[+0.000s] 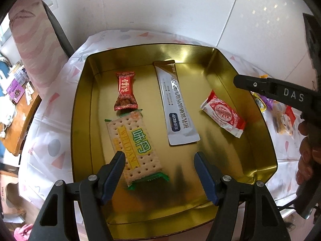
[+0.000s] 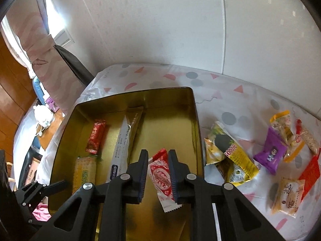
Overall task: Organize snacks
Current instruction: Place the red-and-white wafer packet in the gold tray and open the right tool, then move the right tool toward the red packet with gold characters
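A gold tin (image 1: 260,132) (image 2: 197,120) holds a dark red candy (image 1: 125,93) (image 2: 95,136), a green-and-yellow cracker pack (image 1: 133,146) (image 2: 84,169), a long white-and-gold sachet (image 1: 176,104) (image 2: 125,140) and a red-and-white snack packet (image 1: 223,114) (image 2: 161,175). My left gripper (image 1: 159,160) is open and empty above the tin's near side. My right gripper (image 2: 158,160) is open, its jaws either side of the red-and-white packet, which lies on the tin floor; its body (image 1: 280,92) shows in the left wrist view.
Several loose snacks lie on the patterned tablecloth (image 2: 230,92) right of the tin: a yellow pack (image 2: 234,154), a purple pack (image 2: 270,154), a beige pack (image 2: 289,196), a red pack (image 2: 310,172). A white wall stands behind. A wooden desk (image 1: 18,120) is at left.
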Demonstrator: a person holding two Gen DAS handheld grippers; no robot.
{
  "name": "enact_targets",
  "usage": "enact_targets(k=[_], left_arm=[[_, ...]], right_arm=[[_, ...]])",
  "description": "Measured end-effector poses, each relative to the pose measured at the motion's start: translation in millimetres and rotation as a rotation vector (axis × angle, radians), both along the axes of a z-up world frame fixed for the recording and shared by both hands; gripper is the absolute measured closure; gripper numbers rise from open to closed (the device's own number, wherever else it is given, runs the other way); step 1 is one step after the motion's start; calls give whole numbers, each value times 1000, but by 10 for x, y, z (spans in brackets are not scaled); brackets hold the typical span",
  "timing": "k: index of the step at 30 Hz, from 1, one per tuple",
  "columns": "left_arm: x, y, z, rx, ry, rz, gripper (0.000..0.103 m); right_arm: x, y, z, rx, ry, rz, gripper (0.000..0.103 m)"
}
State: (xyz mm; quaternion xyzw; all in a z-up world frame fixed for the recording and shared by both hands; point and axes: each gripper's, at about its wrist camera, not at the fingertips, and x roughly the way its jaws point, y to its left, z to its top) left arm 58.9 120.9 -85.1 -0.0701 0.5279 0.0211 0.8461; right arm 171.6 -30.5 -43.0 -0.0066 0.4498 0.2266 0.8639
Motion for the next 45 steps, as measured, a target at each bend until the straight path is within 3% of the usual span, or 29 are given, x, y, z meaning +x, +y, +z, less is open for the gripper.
enact_targets(k=[12, 21, 24, 26, 35, 45], left_arm=[[126, -126, 1, -19, -4, -2, 31], [154, -276, 32, -29, -10, -15, 30], [147, -334, 44, -27, -15, -21, 23], [138, -365, 59, -29, -22, -24, 20], [123, -566, 114, -29, -45, -49, 20], [88, -928, 160, -14, -57, -121, 20]], right_arm=[[-87, -184, -14, 48, 22, -25, 83], [-182, -536, 37, 78, 11, -111, 81], [-223, -688, 36, 92, 11, -149, 79], [-254, -804, 35, 101, 12, -180, 75], [-466, -1469, -114, 126, 30, -338, 73], [-705, -2528, -465, 96, 100, -645, 66]])
